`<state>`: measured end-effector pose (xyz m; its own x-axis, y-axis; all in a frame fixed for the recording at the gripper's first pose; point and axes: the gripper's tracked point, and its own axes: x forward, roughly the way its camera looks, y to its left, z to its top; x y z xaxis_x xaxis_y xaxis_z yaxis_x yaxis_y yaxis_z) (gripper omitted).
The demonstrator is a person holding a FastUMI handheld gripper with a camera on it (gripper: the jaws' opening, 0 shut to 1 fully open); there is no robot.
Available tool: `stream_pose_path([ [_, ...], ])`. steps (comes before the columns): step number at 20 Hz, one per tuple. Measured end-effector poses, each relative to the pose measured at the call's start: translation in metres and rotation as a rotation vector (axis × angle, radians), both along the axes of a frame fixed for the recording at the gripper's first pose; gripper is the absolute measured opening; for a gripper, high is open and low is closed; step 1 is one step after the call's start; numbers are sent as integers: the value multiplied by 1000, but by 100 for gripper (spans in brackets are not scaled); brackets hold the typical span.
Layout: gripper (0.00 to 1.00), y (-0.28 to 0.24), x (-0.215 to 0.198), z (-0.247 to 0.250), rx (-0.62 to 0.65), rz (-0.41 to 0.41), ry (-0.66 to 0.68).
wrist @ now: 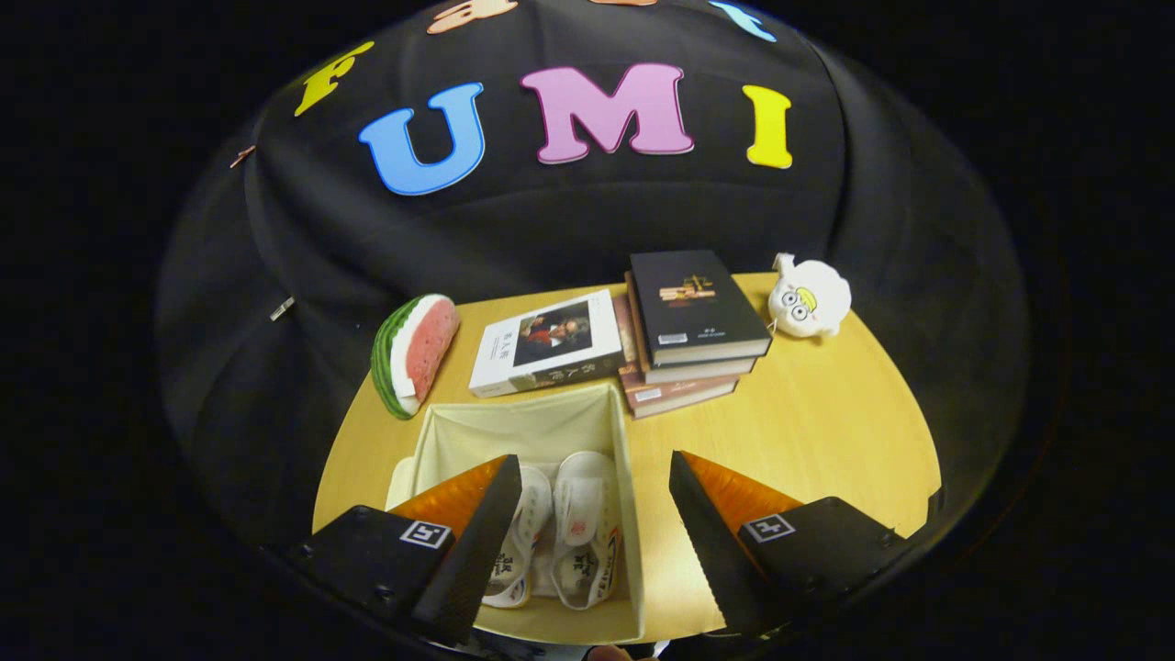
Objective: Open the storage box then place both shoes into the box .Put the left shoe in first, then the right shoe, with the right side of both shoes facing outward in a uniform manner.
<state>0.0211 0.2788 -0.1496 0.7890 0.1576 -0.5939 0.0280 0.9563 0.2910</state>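
Note:
An open cream fabric storage box (pixel 542 424) sits on the wooden table just below and ahead of my fingers. Two white shoes lie side by side inside it: one (pixel 523 542) next to my left finger, the other (pixel 587 532) to its right. My gripper (pixel 595 477) hovers above the box, open wide, with nothing between its fingers. The left finger (pixel 477 542) overlaps the box's left part and hides some of the left shoe. The right finger (pixel 707 532) is over bare table just right of the box.
Beyond the box lie a white book (pixel 546 344), a stack of dark books (pixel 693 326), a watermelon-slice toy (pixel 415 353) and a white plush toy (pixel 808 298). The round wooden table (pixel 826 422) has bare surface at the right. Black cloth walls surround it.

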Motion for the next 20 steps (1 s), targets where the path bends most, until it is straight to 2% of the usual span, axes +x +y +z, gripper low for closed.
stream_pose_path([
  [3,99,-43,10,32,-44,-55,-129],
  [11,99,-144,20,98,-171,-125,-384],
  [16,98,-194,16,128,-251,-134,-493],
  [20,98,-215,8,156,-272,-111,-572],
])
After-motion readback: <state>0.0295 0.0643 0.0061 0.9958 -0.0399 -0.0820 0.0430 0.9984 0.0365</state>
